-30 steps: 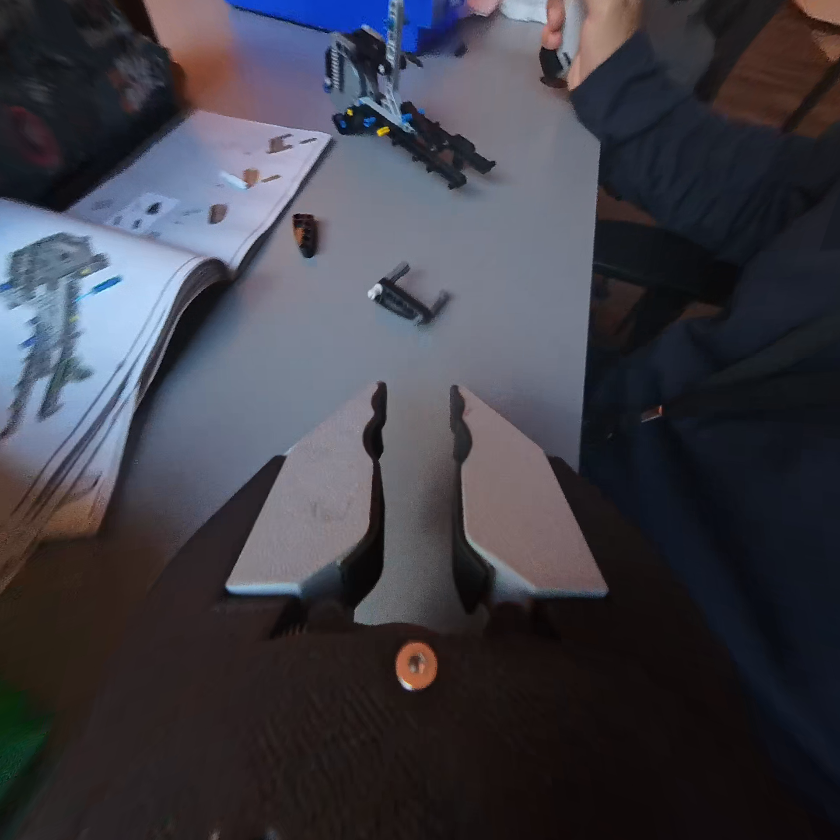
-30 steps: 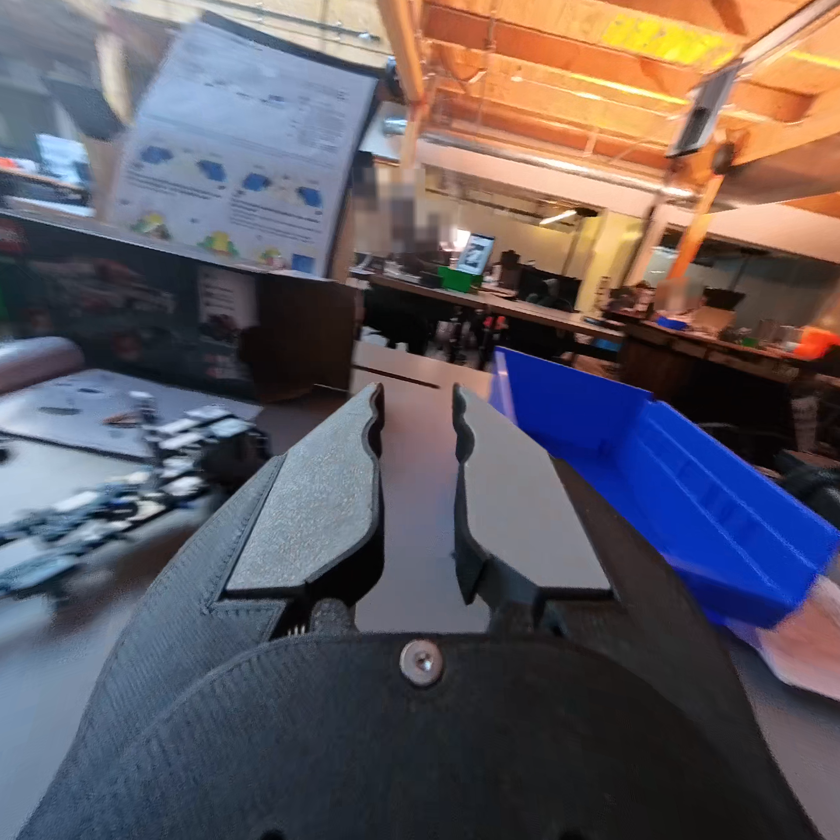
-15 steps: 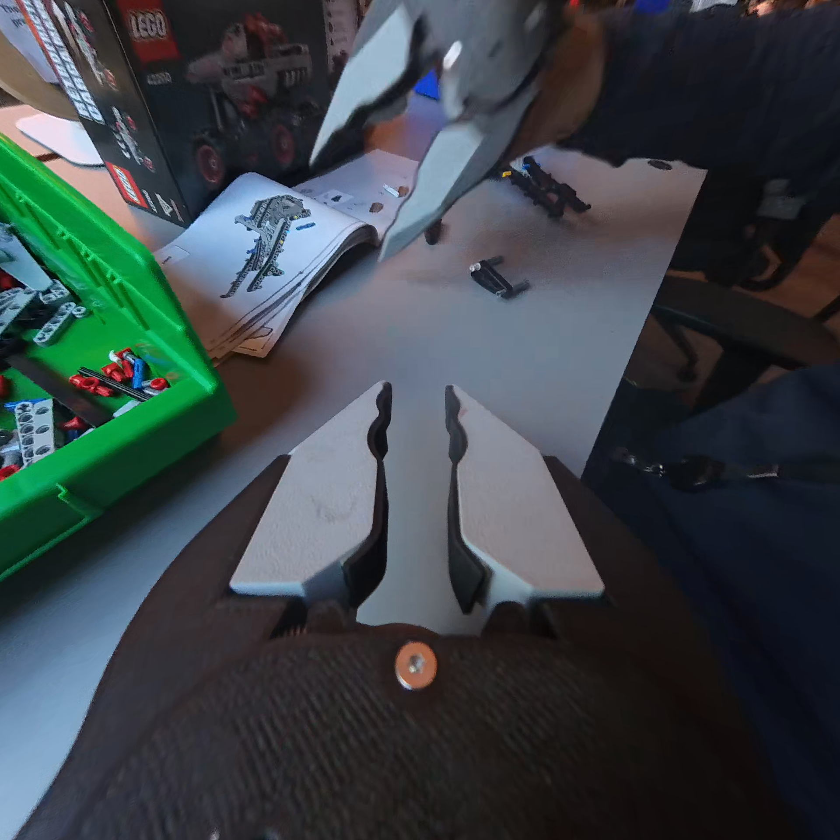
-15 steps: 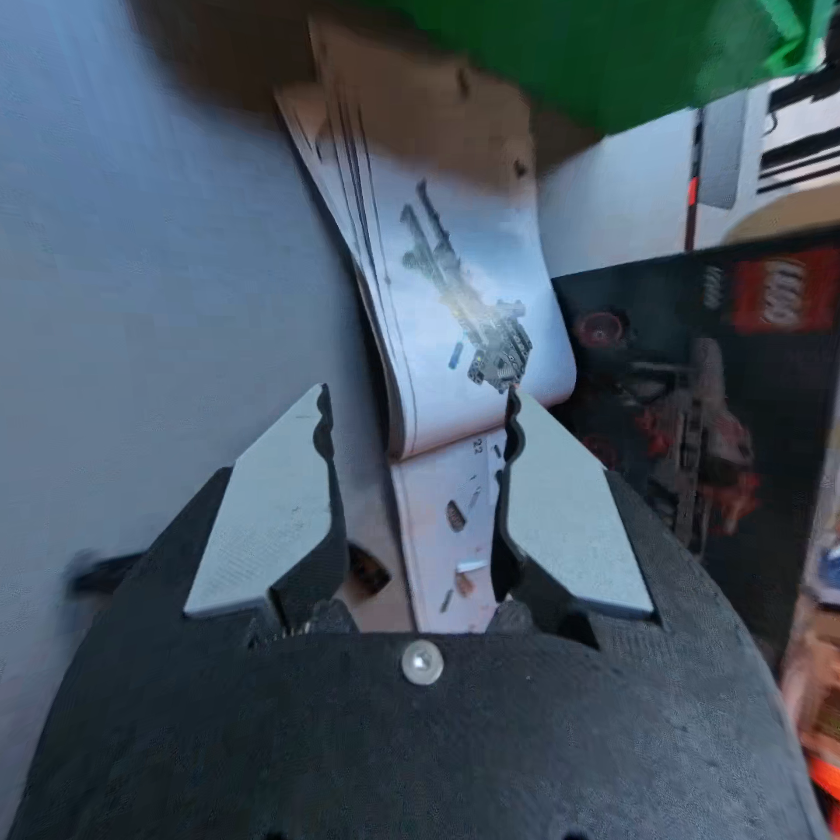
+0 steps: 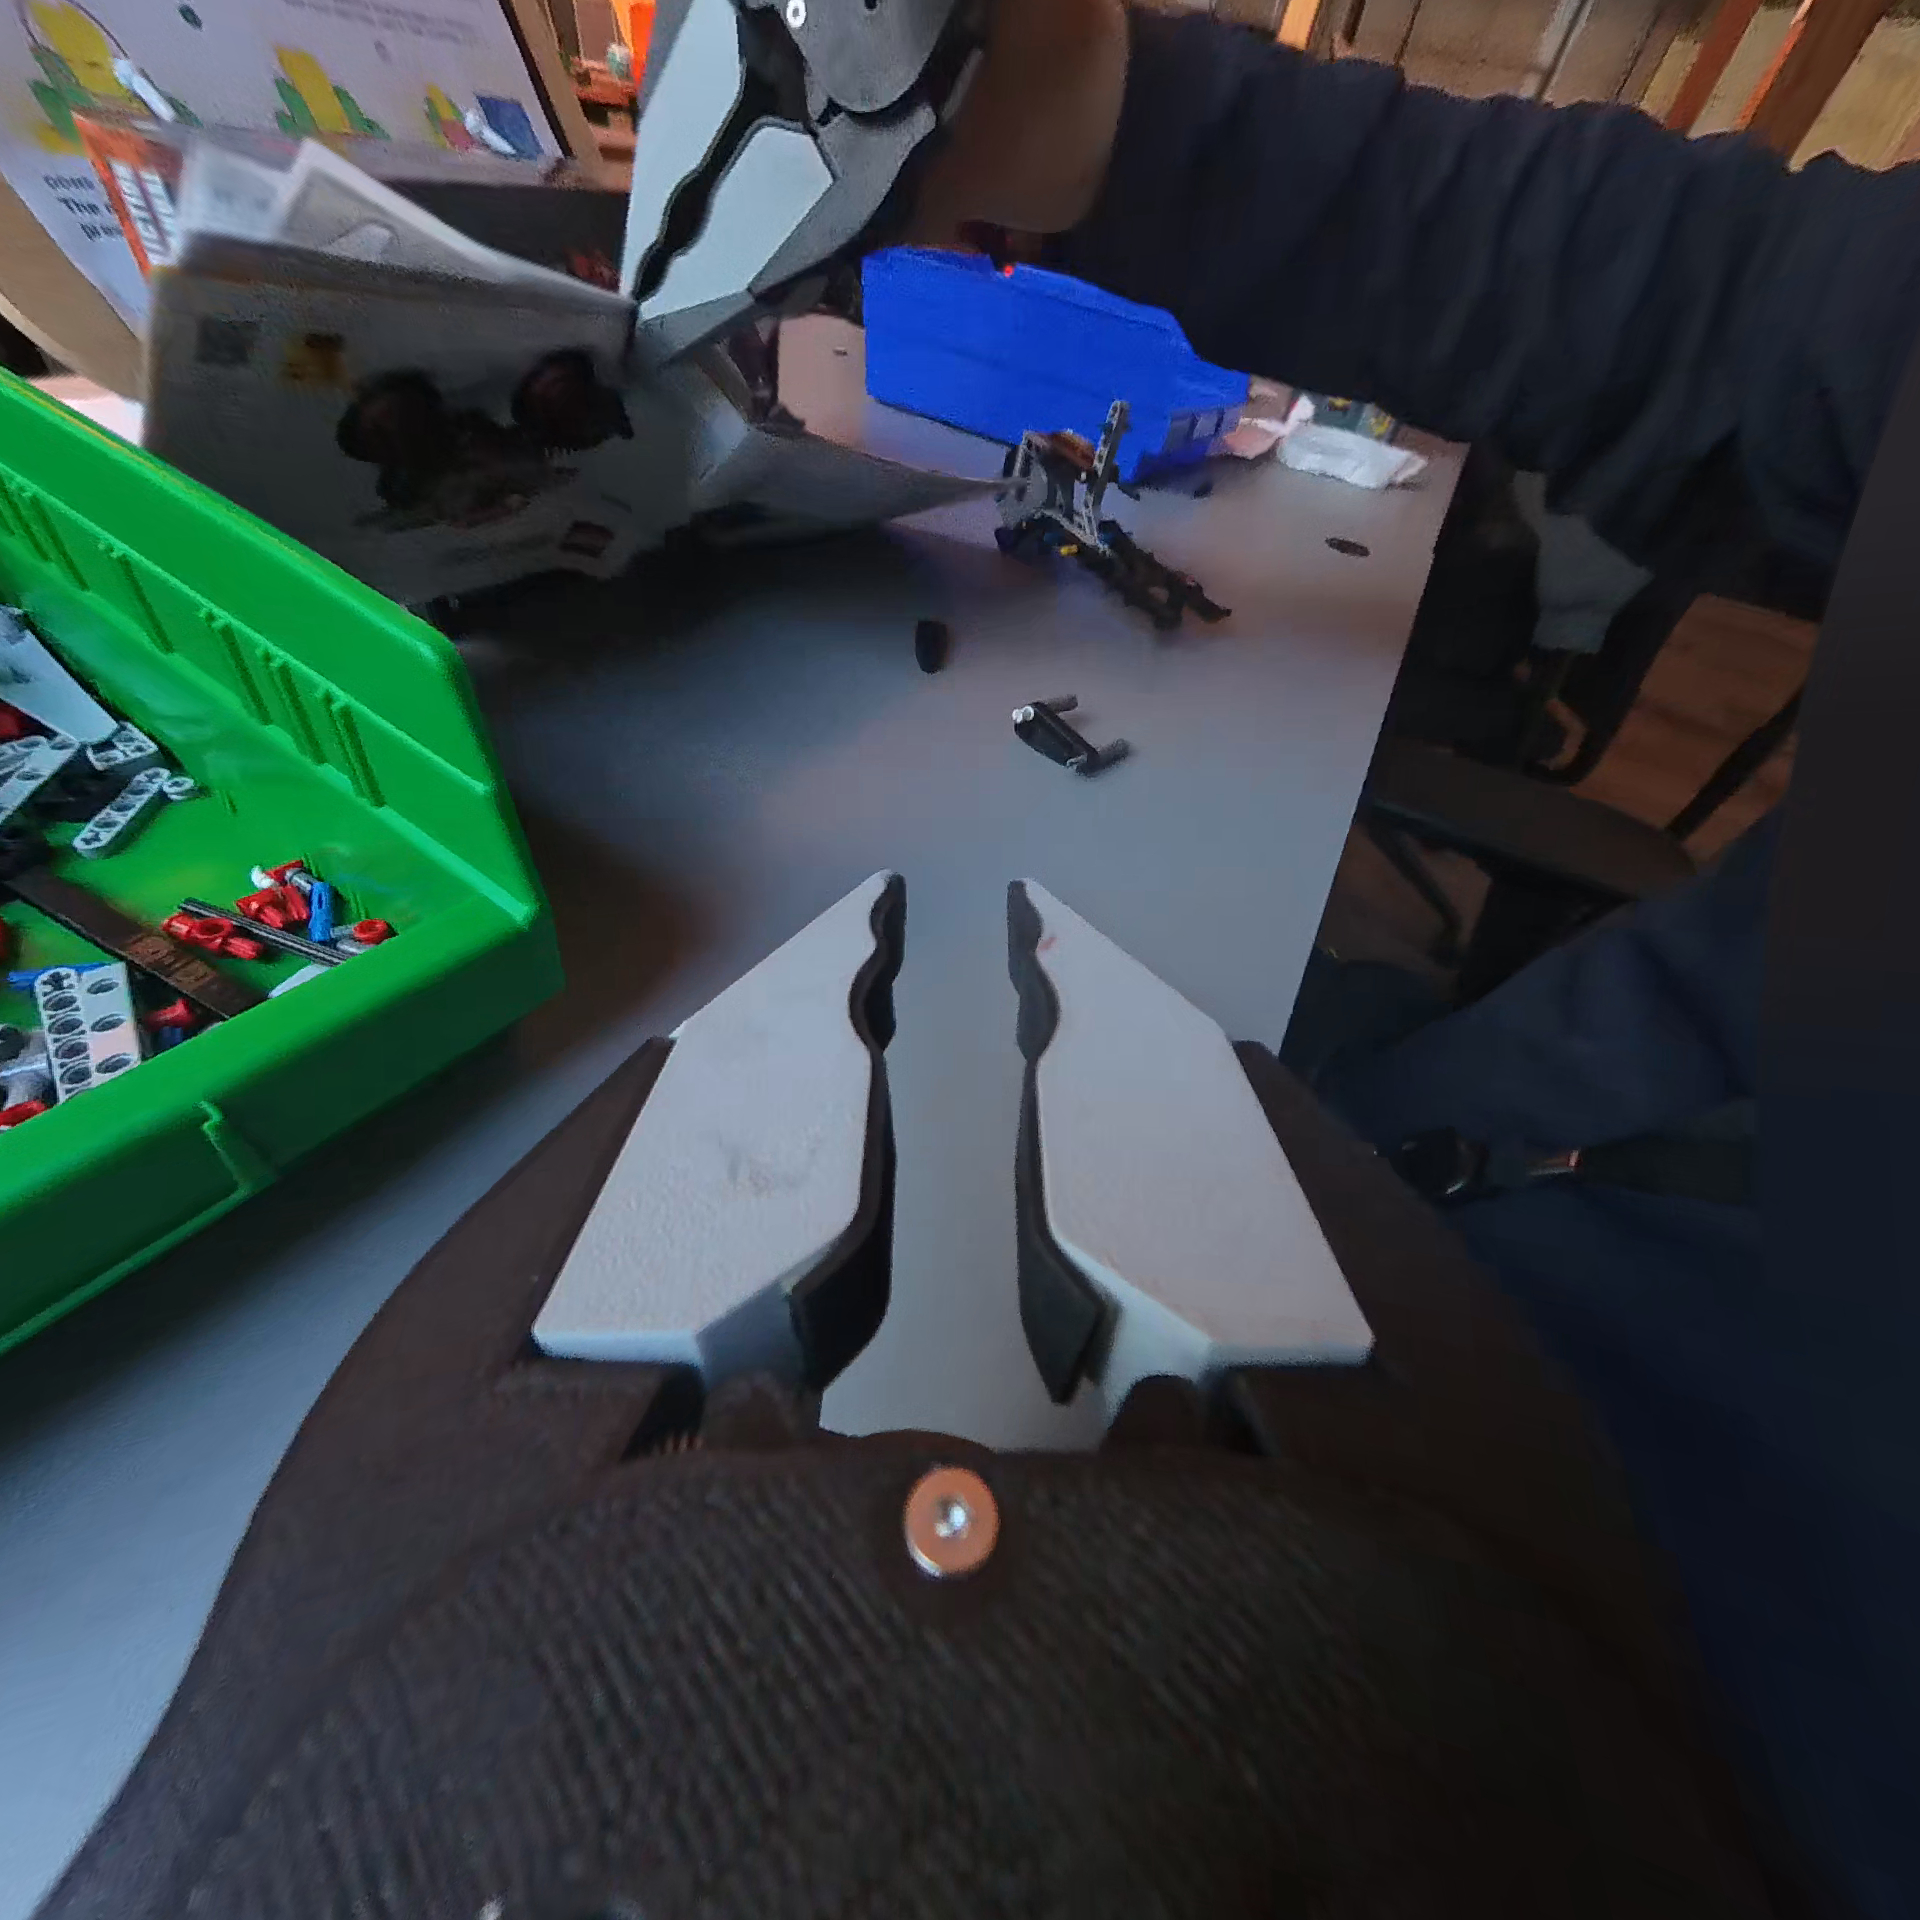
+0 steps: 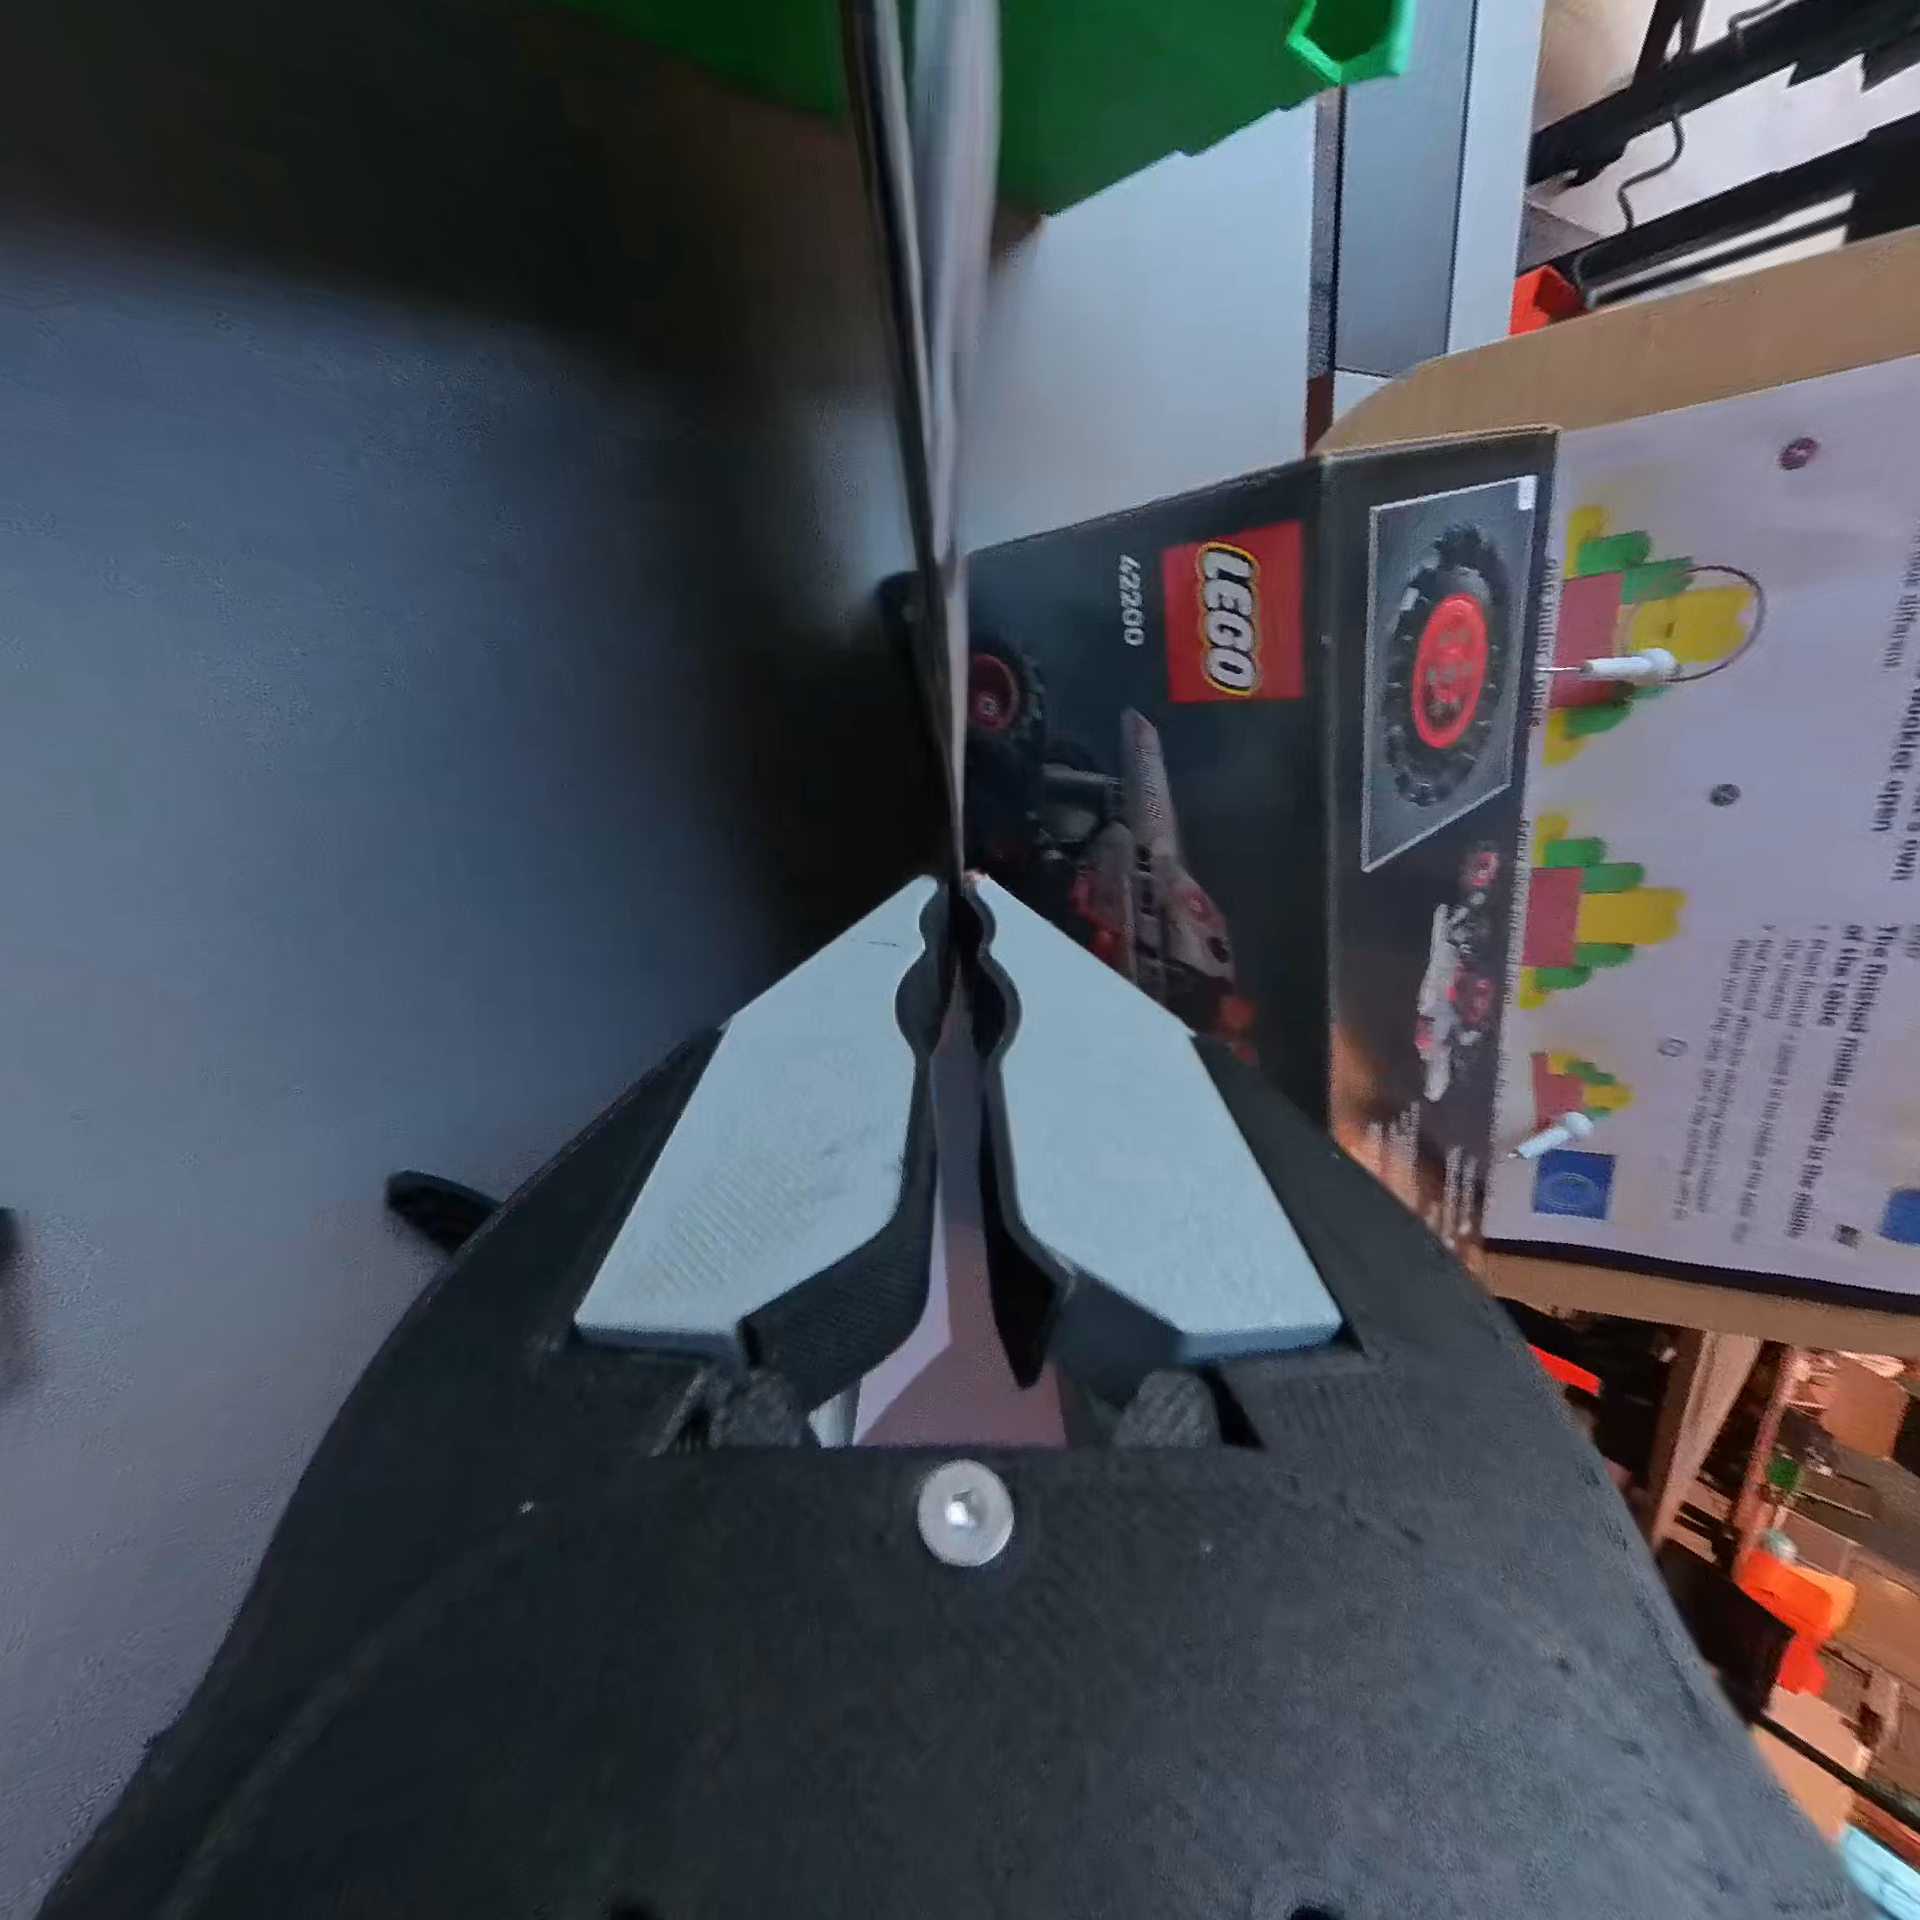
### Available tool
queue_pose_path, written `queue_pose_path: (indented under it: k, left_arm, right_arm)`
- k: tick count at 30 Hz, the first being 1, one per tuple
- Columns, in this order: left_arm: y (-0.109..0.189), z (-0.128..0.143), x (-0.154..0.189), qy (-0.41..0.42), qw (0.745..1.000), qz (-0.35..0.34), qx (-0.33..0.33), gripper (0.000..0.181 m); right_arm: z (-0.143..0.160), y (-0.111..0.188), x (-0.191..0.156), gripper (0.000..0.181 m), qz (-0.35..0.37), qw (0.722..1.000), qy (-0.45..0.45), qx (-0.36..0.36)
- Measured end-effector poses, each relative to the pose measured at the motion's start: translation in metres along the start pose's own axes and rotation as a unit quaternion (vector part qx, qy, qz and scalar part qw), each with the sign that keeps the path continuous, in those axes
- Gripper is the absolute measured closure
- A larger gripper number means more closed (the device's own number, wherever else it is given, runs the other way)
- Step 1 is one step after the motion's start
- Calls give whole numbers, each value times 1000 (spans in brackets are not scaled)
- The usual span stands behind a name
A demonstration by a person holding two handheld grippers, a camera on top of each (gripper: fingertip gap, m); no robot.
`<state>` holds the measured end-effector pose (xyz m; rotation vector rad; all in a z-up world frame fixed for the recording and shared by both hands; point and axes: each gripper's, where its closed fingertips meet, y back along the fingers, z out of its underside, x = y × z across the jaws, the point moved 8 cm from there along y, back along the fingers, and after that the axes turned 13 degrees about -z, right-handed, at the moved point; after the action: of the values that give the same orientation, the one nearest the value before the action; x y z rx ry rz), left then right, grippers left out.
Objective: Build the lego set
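My right gripper [image 6: 958, 894] is shut on the edge of the instruction booklet [image 6: 920, 436] and holds its pages lifted off the grey table [image 5: 790, 748]. The left wrist view shows that gripper [image 5: 636, 291] pinching the raised booklet [image 5: 416, 416] at the upper left. My left gripper [image 5: 956, 894] is open and empty, low over the table's near part. The partly built model [image 5: 1081, 509] stands at the far side. A small black-and-grey sub-assembly [image 5: 1065, 732] and a small black piece [image 5: 930, 644] lie between the model and my left gripper.
A green bin [image 5: 312, 831] of loose parts sits at the left. A blue bin [image 5: 1039, 353] stands behind the model. The dark set box [image 6: 1195, 790] and a printed sheet [image 6: 1714, 810] stand behind the booklet. A dark-sleeved arm [image 5: 1455, 229] crosses the top. The table's edge runs along the right. Across from one pair of fingers to the other is roughly 25 cm. The small black-and-grey sub-assembly [image 5: 1065, 732] is about equally far from each gripper, around 20 cm.
My right gripper has closed on the booklet's edge and lifted the pages up off the table. My left gripper has pulled back a little and stays open.
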<state>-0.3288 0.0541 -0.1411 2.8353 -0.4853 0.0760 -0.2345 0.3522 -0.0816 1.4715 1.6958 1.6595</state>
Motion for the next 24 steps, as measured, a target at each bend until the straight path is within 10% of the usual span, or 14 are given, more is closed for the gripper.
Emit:
queue_pose_path:
  k: [11, 14, 20, 24]
  left_arm:
    - [-7, 3, 4, -31, 999, -30, -29, 166]
    - [-7, 4, 5, -43, 998, -44, -30, 165]
    - [-8, 3, -1, -18, 998, -54, -28, 165]
    - [-9, 1, -1, -27, 997, -64, -17, 164]
  right_arm:
    - [7, -22, -57, 169, -223, 974, -18, 35]
    - [23, 34, -49, 154, -246, 962, -55, 103]
    - [114, 189, -19, 175, -15, 939, -158, 306]
    - [184, 206, -37, 173, 52, 905, -244, 345]
